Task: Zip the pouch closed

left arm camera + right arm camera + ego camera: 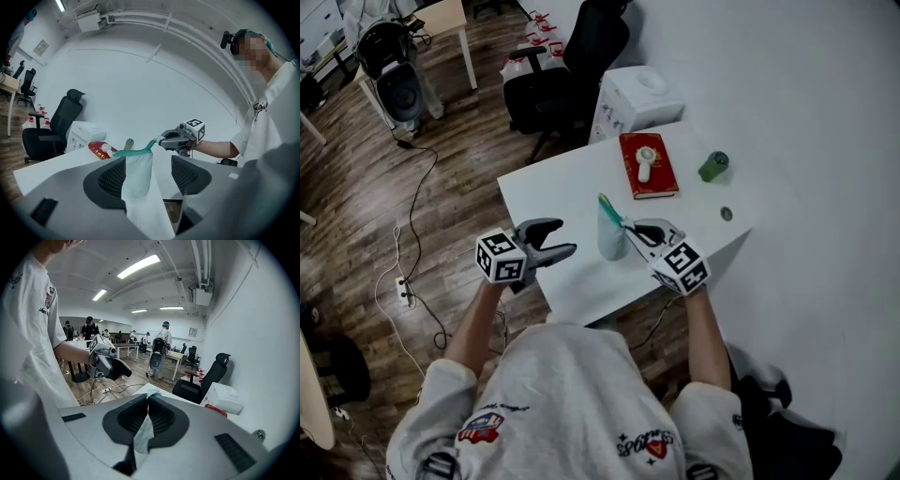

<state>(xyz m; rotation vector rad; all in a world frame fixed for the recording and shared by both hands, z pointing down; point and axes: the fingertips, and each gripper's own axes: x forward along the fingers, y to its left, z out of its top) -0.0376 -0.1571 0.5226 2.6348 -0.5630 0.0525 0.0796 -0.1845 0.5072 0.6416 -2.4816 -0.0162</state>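
Over white table (581, 178): holding left gripper (561, 238) wide, clear of pouch (610, 236); dangling pouch centre from right gripper (630, 228), clamped on teal zip (133, 152) end. Better to pinch opposite corner first, keeping zip taut.

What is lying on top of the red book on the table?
One small white object lies on the red book, left of its middle. It covers the part of the cover beneath it, so nothing there can be seen.
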